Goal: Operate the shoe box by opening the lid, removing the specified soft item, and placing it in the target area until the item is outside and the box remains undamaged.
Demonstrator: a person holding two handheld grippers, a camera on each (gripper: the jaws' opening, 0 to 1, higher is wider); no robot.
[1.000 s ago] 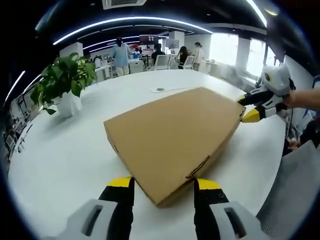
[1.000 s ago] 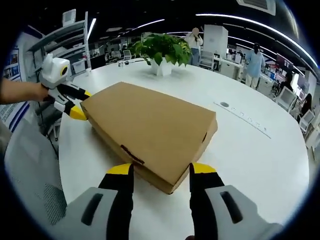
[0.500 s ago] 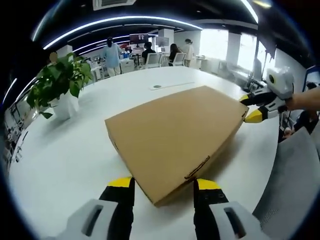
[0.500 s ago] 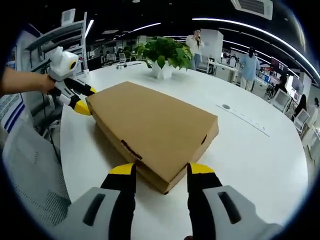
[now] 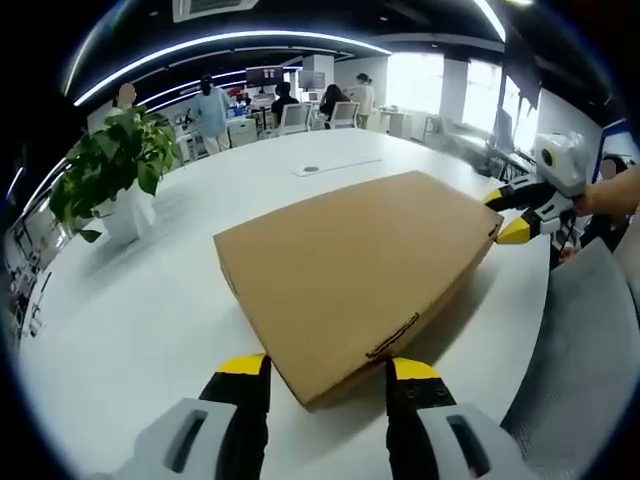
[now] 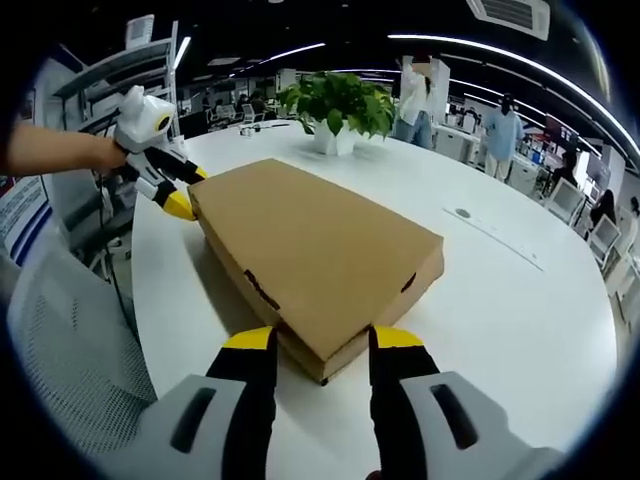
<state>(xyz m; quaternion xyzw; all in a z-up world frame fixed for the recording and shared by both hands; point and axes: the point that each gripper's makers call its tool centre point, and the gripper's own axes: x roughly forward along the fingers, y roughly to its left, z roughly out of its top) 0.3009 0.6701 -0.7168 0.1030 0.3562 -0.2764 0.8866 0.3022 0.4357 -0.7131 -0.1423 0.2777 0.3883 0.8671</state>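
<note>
Cardboard shoe box [image 5: 355, 265] lies flat and closed on a round white table [image 5: 130, 310], its lid down. In the left gripper view, the left gripper [image 5: 325, 385] has its two yellow-tipped jaws spread apart, one on each side of the box's near corner, with the corner sitting in the gap; the jaws grasp nothing. At the far right corner of the box in that view, the right gripper [image 5: 520, 212] appears with its yellow tips just at the box edge, held by a hand [image 5: 610, 190].

In the right gripper view, the box [image 6: 315, 255] lies the same way, and the right gripper [image 6: 320, 355] is also released, its jaws straddling the near corner. The left gripper [image 6: 178, 190] meets the opposite corner there. A potted plant [image 5: 110, 170] stands on the table, well apart from the box. A grey mesh chair [image 6: 70, 350] sits beside the table.
</note>
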